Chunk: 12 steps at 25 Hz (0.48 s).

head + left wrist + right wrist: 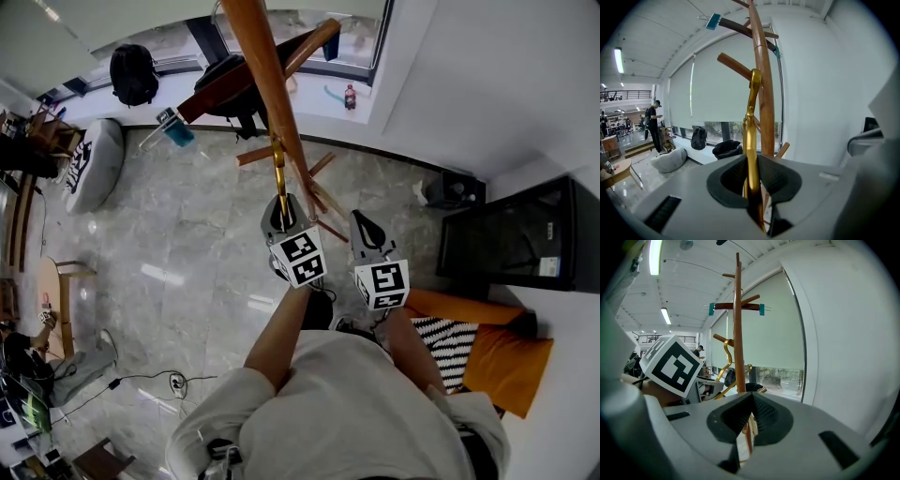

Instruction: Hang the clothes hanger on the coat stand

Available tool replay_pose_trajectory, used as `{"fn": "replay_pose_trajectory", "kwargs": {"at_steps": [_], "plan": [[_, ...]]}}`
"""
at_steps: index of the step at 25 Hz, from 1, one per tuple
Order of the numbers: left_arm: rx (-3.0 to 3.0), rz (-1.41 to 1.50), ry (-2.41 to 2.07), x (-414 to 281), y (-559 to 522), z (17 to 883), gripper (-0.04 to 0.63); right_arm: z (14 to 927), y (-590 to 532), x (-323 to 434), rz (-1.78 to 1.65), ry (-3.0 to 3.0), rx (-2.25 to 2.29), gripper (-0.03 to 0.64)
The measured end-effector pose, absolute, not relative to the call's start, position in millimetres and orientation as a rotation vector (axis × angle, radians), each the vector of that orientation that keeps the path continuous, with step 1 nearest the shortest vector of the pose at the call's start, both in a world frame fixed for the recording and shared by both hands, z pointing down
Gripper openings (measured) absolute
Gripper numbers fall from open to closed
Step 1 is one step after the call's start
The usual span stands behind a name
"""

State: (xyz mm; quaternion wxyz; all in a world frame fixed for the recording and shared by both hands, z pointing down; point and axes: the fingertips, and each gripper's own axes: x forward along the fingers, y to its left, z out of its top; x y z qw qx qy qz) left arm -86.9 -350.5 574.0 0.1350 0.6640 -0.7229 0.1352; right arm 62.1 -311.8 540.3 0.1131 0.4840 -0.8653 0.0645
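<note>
Left tongs (751, 161) are clenched on the gold clothes hanger (750, 126), which is held upright between them. Its hook is raised beside a slanted peg (733, 65) of the coat stand (768, 112) (contact cannot be confirmed). Right tongs (751, 397) are pressed together with nothing gripped, and the stand's pole is seen beyond them.

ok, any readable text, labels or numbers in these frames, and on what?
No text can be read.
Cubes on left gripper and right gripper: square coded markers, no letters.
Beanbag: dark print, too blurred.
Sticker on black cabinet: too small.
Bottle on the sill: label too small.
Gold hanger in the left jaws: no marking seen.
</note>
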Motion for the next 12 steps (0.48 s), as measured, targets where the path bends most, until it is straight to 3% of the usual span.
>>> {"fn": "replay_pose_trajectory", "kwargs": {"at_steps": [12], "plan": [[1.972, 0.306, -2.068, -88, -344, 557, 0.061, 540, -300, 61, 0.183, -2.536, 1.412, 0.005]]}}
